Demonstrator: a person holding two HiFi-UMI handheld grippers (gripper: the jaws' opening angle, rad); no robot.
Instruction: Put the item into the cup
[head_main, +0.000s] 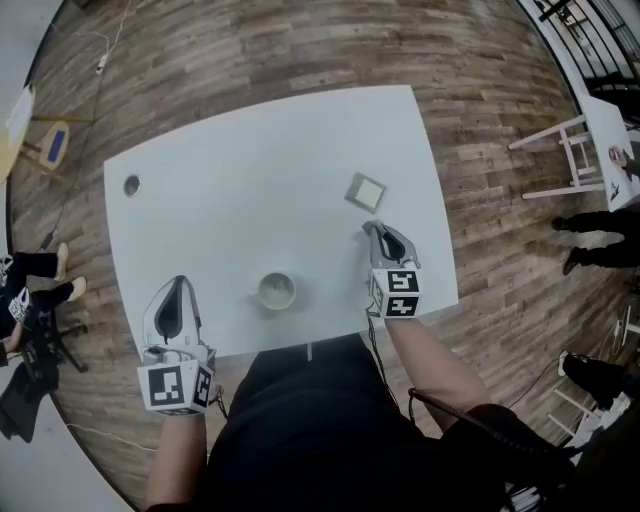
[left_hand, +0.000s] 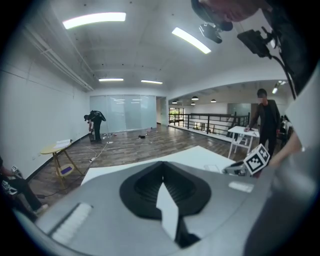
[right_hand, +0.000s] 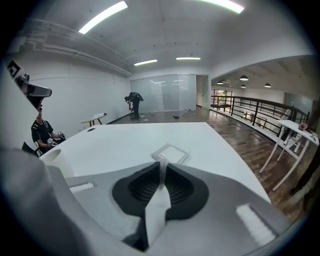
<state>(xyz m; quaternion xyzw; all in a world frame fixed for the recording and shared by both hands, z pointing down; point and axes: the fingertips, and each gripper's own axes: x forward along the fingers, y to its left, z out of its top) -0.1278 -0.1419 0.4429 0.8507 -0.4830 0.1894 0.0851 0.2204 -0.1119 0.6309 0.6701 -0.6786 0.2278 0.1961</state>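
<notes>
Your right gripper (head_main: 372, 229) and left gripper (head_main: 179, 283) are closed, empty: open the right, straddle the item (head_main: 366, 190) squarely.

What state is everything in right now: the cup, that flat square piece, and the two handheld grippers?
Cup: upright, mouth open, square piece not in it.
Square piece: lying flat on the table, ungripped, just beyond the right gripper.
Left gripper: shut, empty.
Right gripper: all but shut, nothing held.
</notes>
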